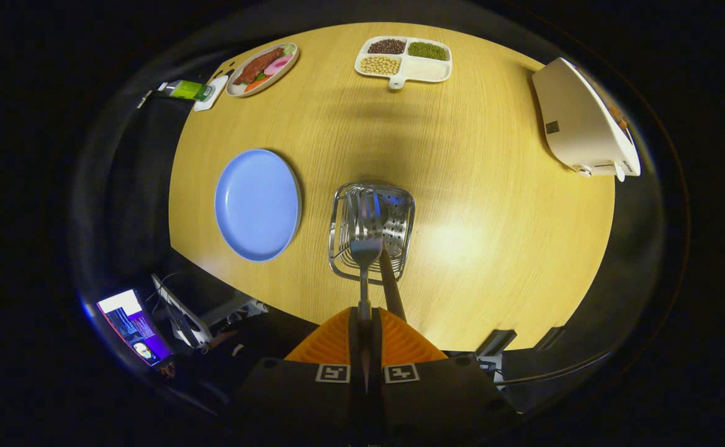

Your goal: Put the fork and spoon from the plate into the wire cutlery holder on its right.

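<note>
The gripper (pixel 364 323) is pinched nearly closed on the thin handle of the fork (pixel 365 242), both fingers pressing it from either side. The fork runs straight ahead from the fingertips, its tines hanging over the wire cutlery holder (pixel 344 248) just beyond them. A second, darker handle (pixel 391 288) leans out of the holder just right of the fork — probably the spoon, though its bowl is hidden among the wires and I cannot say for sure.

To the left of the holder lies the blue plate (pixel 257 205), bare, a little apart from the basket on the wooden table (pixel 493 205). So the plate looks emptied, and lowering the fork seems to be the step left.

The fork is stiff, light, polished metal — slippery in a pinch, apt to swivel about a grip this far back on the handle. The holder is light too and could tip or slide if the tines catch a wire.

Far beyond sit a divided dish of beans (pixel 403 59), a plate of food (pixel 263 68) and, to the right, a white appliance (pixel 583 121).
</note>
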A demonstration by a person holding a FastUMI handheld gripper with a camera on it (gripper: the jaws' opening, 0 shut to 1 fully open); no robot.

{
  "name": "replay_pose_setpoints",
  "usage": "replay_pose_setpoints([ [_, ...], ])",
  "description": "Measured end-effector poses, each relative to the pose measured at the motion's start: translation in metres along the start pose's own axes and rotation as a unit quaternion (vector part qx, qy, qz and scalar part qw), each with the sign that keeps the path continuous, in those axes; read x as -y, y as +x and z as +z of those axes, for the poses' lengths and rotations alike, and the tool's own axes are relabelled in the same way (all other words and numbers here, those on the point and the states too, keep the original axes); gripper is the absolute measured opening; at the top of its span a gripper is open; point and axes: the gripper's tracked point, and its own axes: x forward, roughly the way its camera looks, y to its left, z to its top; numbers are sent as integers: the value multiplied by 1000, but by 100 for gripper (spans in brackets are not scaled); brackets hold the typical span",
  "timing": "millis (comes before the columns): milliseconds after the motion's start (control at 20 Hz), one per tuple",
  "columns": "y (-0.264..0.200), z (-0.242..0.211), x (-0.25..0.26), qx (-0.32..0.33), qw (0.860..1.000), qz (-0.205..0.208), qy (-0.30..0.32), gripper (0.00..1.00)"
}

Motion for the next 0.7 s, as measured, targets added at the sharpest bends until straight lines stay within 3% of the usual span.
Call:
replay_pose_setpoints([
  [250, 6, -6, 9, -104, 994, -35, -25, 6],
  [700, 10, -2, 8, -160, 984, -61, -56, 8],
])
